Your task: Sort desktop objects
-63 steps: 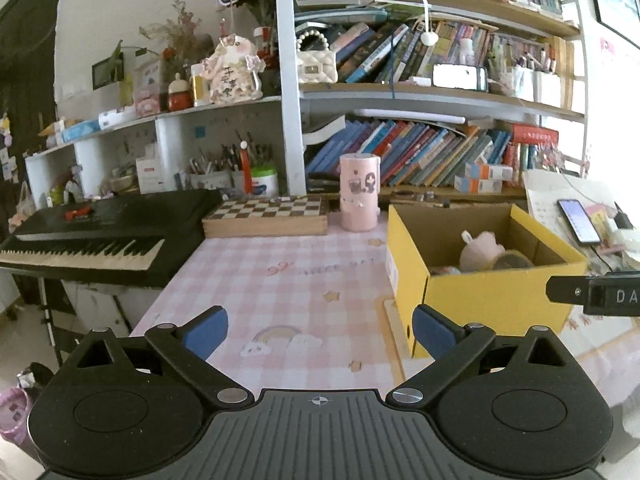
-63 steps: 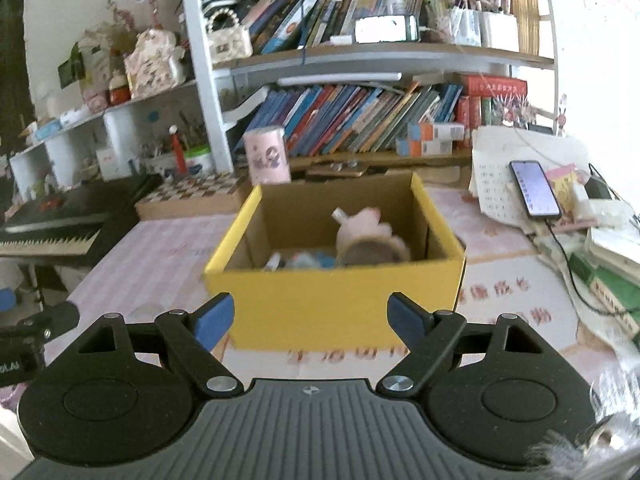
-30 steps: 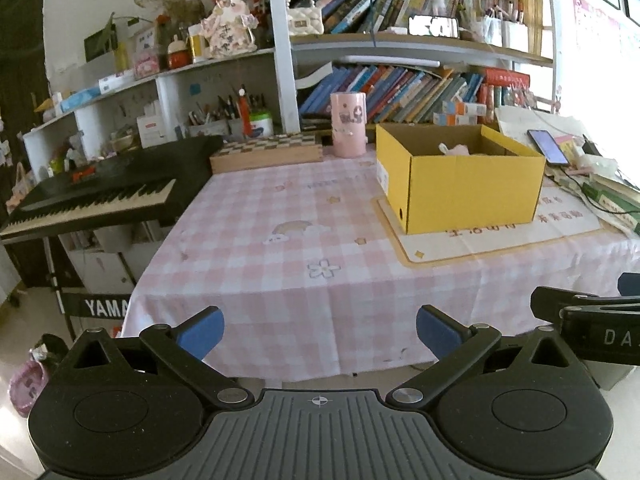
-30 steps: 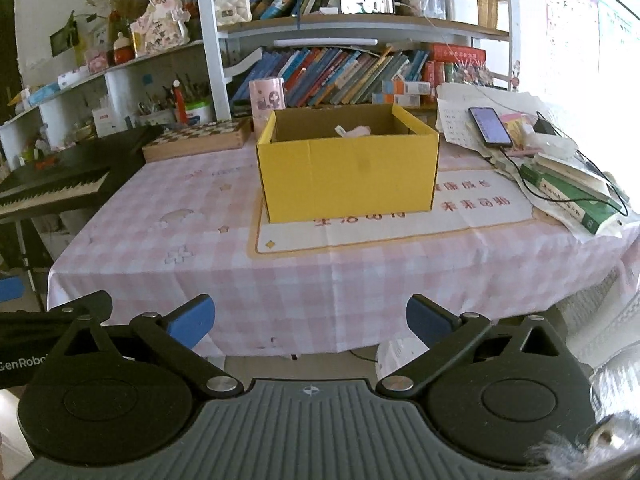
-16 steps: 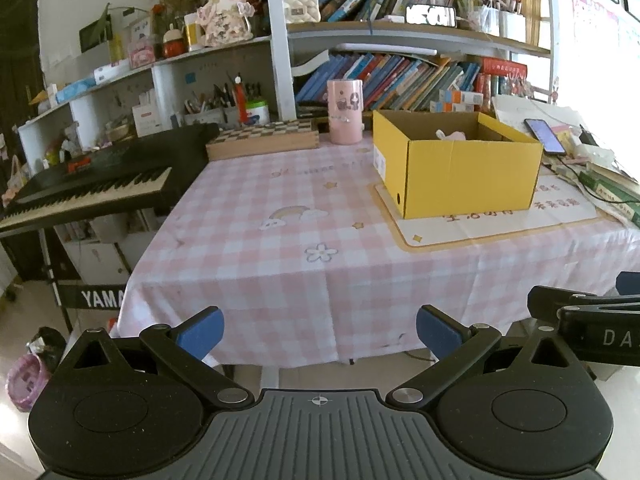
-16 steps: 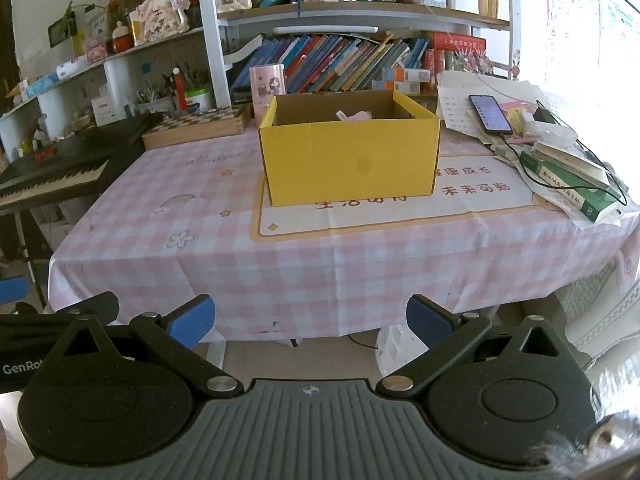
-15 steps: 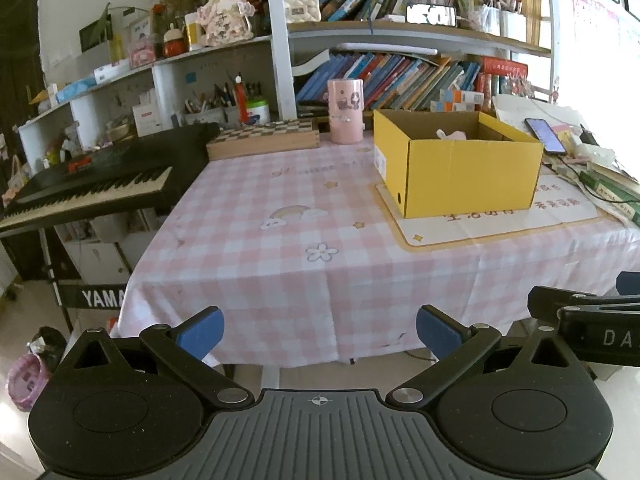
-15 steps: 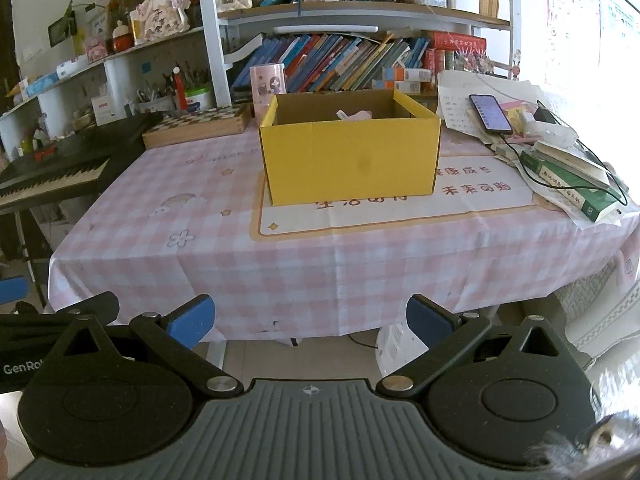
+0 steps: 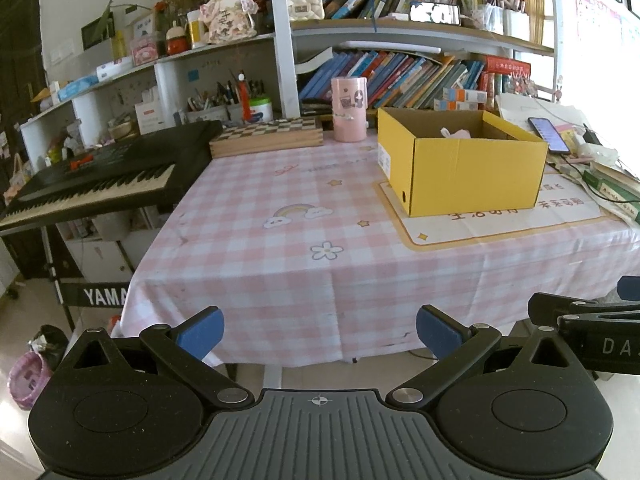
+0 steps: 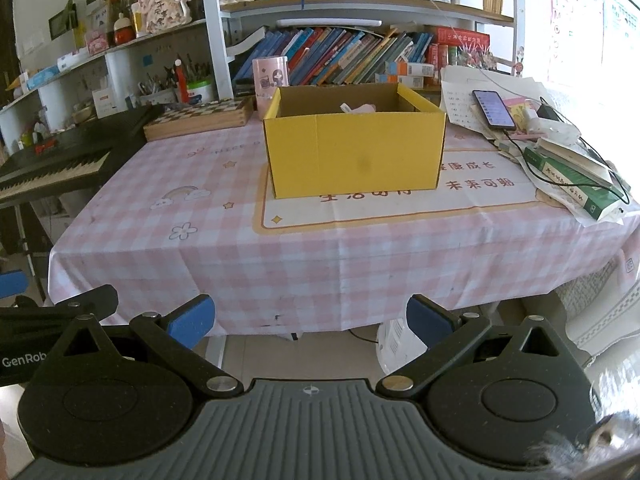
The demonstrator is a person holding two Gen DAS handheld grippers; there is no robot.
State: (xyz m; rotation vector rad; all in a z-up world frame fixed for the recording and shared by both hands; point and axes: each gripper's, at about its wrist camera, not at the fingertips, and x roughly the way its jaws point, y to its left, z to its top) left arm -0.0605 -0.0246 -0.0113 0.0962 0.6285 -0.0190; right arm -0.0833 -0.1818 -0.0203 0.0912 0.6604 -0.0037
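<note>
– Left gripper (image 9: 320,330) first: what do its fingers hold?
– Nothing. They are spread wide, off the near edge of the table (image 9: 256,216). The yellow box (image 9: 460,160) sits on the mat, far right, with a pink toy (image 9: 454,133) peeking out.
– And the right gripper (image 10: 310,318)?
– Spread wide and bare too. From there the box (image 10: 354,152) is straight ahead, mid-table. A phone (image 10: 494,109) lies on papers to its right.

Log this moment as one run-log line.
left tongs: open, empty | right tongs: open, empty | both off the table | yellow box: on mat, holds items
</note>
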